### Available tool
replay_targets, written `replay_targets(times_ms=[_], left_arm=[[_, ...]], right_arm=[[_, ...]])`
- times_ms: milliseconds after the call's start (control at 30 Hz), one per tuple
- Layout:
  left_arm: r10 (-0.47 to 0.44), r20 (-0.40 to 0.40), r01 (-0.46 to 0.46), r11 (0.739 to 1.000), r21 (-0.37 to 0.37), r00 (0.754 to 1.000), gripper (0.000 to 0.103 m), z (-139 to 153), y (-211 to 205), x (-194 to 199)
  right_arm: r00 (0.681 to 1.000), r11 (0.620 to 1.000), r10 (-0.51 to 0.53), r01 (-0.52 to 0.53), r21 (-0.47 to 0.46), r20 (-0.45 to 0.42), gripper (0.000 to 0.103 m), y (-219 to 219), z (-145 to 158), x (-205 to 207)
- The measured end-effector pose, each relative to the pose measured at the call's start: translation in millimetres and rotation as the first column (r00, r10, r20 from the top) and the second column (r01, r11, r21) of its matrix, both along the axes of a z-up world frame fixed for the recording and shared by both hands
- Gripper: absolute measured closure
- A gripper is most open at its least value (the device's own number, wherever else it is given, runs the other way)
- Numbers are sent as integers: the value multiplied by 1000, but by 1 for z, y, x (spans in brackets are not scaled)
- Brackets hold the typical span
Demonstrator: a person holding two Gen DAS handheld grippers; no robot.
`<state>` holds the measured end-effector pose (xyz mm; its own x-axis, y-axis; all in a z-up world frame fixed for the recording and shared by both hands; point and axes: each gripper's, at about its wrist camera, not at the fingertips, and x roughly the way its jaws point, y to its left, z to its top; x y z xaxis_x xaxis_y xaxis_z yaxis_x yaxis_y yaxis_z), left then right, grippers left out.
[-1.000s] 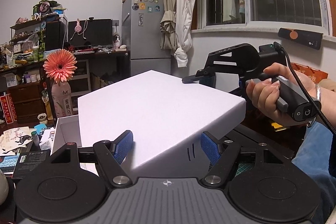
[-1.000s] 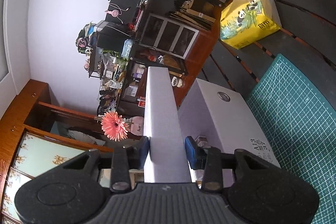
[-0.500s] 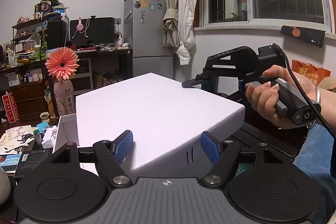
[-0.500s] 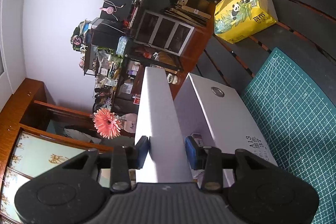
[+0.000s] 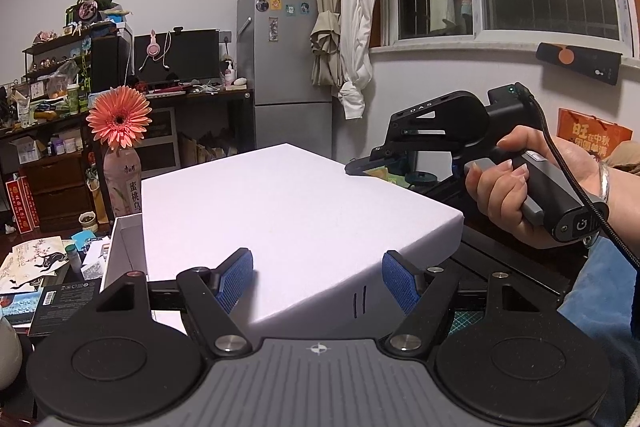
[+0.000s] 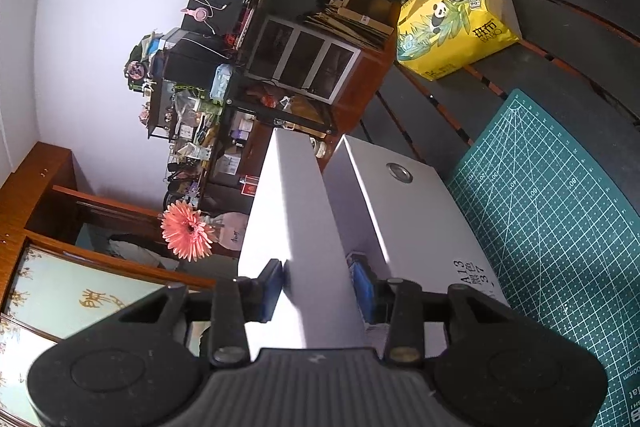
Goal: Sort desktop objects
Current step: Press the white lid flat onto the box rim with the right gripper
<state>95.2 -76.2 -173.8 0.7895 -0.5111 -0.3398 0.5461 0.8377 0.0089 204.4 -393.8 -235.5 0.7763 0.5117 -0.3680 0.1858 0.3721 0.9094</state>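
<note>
The white box lid (image 5: 280, 211) is being held tilted above the open white box (image 6: 384, 211), which is lying on the dark desk (image 6: 580, 39) beside the green cutting mat (image 6: 560, 207). In the right wrist view the lid is being seen edge-on, its long axis running straight away from the right gripper (image 6: 320, 287), whose blue pads are being pressed against both faces of the lid's side wall at a moderate opening. The lid's far end is being carried just left of the box's mouth, so a rightward, downward shift is probably being called for. The left gripper (image 5: 318, 281) is being kept half open near the lid's near corner; whether its pads are touching the lid cannot be told, though no grip is being shown. The right hand (image 5: 520, 187) is therefore the one bearing the lid. Further out, a pink gerbera (image 5: 119, 117) in a bottle (image 5: 123, 187) is standing just beyond the box, papers (image 5: 36, 263) are lying at the left, and a yellow tissue pack (image 6: 452, 23) is resting well apart. Small items are showing inside the box.
</note>
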Motion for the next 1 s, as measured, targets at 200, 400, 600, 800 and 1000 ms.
replay_targets(times_ms=[200,400,600,800,1000], left_arm=[[-1,-5,1,1000,1,1000,32,0,-1,0],[-3,-13,3,1000,4,1000,32,0,-3,0],[-8,-13,8,1000,3,1000,32,0,-3,-2],[-11,-22,11,1000,-25,1000,32,0,0,0],[-30,-8,30,998,-54,1000,31,6,2,-5]], right_arm=[[1000,1000,3,-3,-10,-12,65,1,-2,1],[1000,1000,15,-15,-24,-18,66,4,-4,3],[1000,999,17,-18,-33,-12,66,5,-1,3],[1000,994,11,-12,-105,-7,66,7,10,1],[1000,975,-10,12,-222,8,66,10,31,-8]])
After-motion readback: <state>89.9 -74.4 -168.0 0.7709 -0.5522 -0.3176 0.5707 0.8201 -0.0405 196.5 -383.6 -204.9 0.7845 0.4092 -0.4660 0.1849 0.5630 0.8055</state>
